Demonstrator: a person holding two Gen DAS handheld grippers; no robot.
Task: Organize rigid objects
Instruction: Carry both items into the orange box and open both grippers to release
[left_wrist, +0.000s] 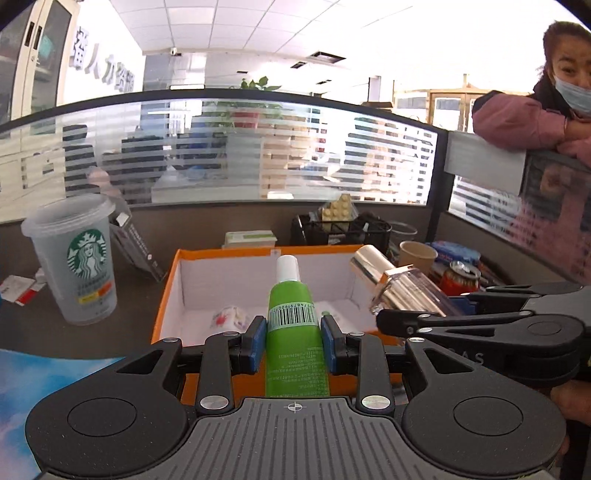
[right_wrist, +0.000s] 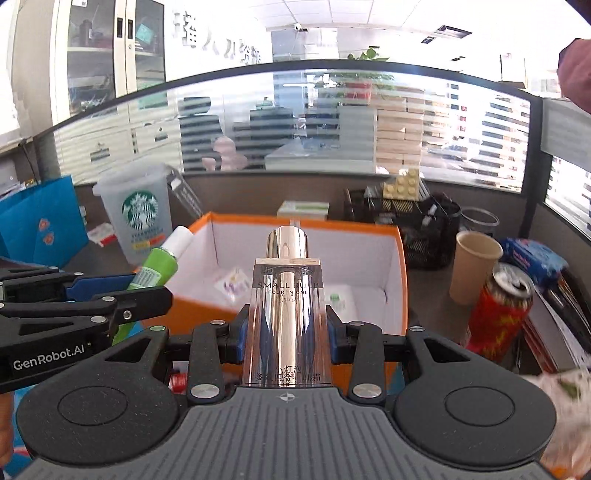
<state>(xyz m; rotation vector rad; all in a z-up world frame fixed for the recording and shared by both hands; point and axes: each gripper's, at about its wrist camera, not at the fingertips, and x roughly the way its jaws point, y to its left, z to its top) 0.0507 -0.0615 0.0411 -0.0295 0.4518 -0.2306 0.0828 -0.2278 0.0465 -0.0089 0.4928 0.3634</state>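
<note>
Left gripper (left_wrist: 293, 334): blue pads clamped on a green bottle (left_wrist: 295, 332) with a white cap, gripped at the barcode label, cap pointing forward over the orange box (left_wrist: 166, 295). Right gripper (right_wrist: 286, 328): pads clamped on a clear bottle (right_wrist: 286, 295) with a shiny metallic cap, likewise held above the near edge of the same box. The box stands open, white inside, with a few small packets lying on its floor. The two grippers sit side by side, close together. A lidded plastic cup (left_wrist: 77, 258) stands left of the box; a paper cup (right_wrist: 474, 266) and a red can (right_wrist: 502, 310) stand to its right.
</note>
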